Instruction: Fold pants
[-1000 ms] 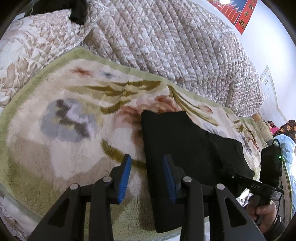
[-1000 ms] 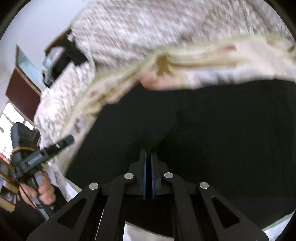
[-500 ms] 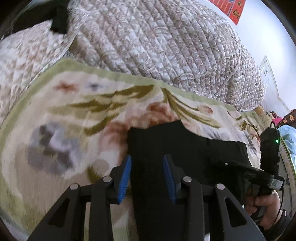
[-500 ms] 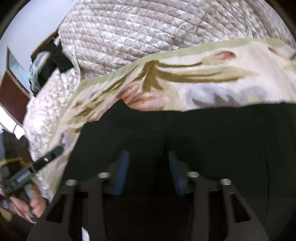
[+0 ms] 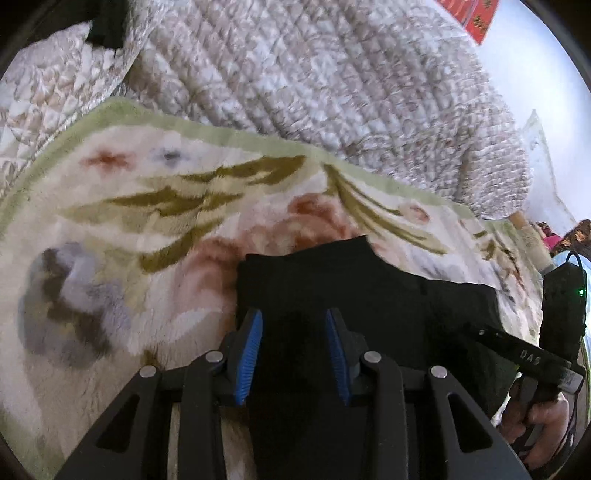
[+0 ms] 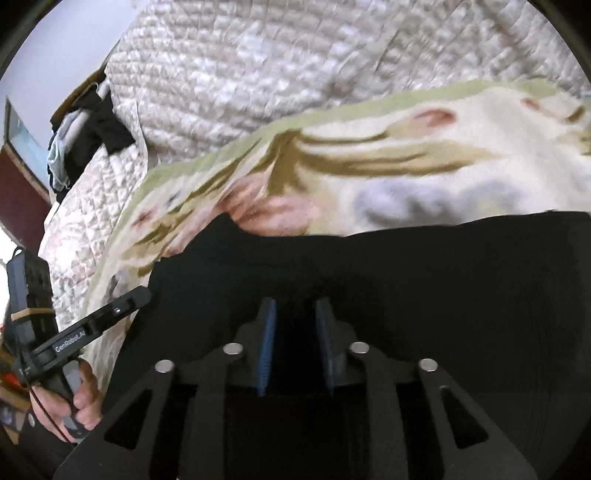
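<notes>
The black pants lie folded into a flat dark shape on a floral fleece blanket. My left gripper is open, its blue pads over the left end of the pants, holding nothing. In the right wrist view the pants fill the lower half. My right gripper is open just above the black cloth, empty. The right gripper's body shows at the right edge of the left wrist view, and the left one at the left edge of the right wrist view.
A quilted beige bedspread rises behind the blanket. Dark clothes hang at the far left in the right wrist view. A red wall hanging is at the top right.
My right gripper was shut on the pants one second ago and has opened and let the cloth go. My left gripper has moved right, over the pants' left end.
</notes>
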`<state>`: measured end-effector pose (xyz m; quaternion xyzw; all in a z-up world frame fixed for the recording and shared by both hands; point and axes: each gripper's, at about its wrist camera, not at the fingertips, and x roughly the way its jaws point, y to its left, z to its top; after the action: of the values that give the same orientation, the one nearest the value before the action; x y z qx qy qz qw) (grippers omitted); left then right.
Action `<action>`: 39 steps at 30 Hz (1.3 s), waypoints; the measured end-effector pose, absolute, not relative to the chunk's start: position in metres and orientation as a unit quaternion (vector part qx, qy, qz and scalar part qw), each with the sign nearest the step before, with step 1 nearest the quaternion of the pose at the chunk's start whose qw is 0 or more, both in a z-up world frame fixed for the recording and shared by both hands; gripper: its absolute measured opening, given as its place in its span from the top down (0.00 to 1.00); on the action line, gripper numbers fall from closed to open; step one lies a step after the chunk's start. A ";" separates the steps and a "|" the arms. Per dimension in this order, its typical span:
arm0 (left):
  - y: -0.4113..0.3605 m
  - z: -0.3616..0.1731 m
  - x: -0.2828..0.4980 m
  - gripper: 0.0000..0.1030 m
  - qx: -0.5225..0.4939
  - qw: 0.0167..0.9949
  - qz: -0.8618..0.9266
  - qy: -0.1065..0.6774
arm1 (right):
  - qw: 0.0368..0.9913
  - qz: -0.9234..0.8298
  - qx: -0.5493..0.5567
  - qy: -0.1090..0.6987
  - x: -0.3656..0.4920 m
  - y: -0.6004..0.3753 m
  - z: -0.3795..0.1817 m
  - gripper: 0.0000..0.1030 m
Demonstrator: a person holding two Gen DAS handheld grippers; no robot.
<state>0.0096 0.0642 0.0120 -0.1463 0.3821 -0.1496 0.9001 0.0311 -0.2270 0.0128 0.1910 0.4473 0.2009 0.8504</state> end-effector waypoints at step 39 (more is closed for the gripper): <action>0.015 0.000 -0.064 0.64 -0.027 0.919 -0.125 0.374 | 0.881 0.170 0.121 0.426 -0.055 -0.229 0.011 0.77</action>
<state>-0.0642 0.0149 -0.0003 -0.0274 0.3736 -0.1253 0.9187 -0.0551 -0.2293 0.0111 0.1205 0.4255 0.1699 0.8806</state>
